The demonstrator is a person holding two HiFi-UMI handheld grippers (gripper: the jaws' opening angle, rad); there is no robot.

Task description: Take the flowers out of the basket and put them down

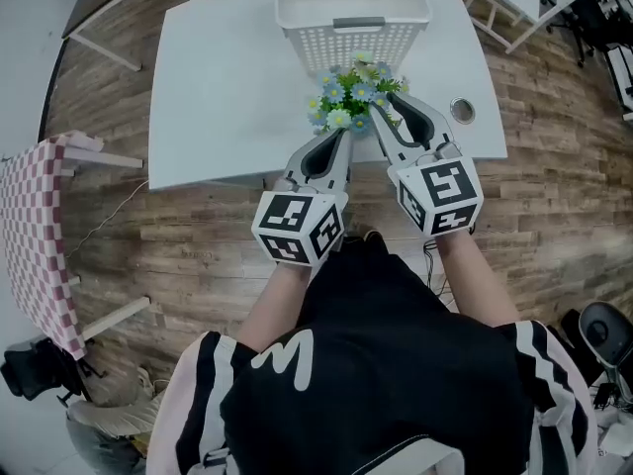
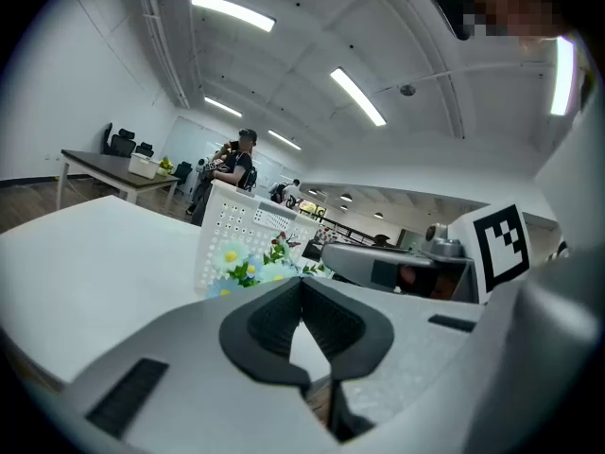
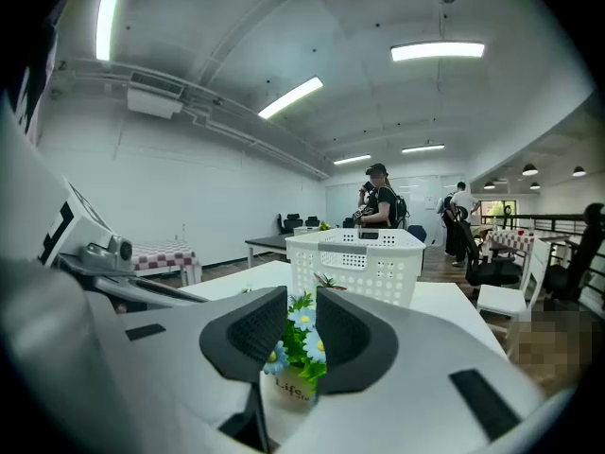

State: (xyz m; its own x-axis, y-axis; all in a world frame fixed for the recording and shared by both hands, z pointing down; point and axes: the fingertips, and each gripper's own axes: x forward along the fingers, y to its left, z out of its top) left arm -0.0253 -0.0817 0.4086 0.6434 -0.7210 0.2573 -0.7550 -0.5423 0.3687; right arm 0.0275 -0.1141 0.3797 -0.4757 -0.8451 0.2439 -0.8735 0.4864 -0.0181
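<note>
From the head view, the flowers [image 1: 348,97] are out of the white basket [image 1: 346,47], over the bench [image 1: 218,87] just in front of the basket's near wall. The left tool [image 1: 343,133] points at the bunch from below, and the right tool [image 1: 394,99] reaches in from the right, its tips among the blooms.

In the left gripper view, the left tool [image 2: 302,282] has its jaws pressed together at the tips with nothing between them. The flowers [image 2: 248,265] show just past the tips, in front of the basket [image 2: 241,230], and the right tool [image 2: 397,270] lies close by on the right.

In the right gripper view, the right tool [image 3: 301,296] has its jaws spread partway. The flowers [image 3: 301,334] stand in the gap between the pads, with a small pale pot [image 3: 286,391] showing low beneath them. The basket [image 3: 364,258] sits on the bench [image 3: 444,296] beyond. Whether the pot rests on the bench is not clear.
</note>
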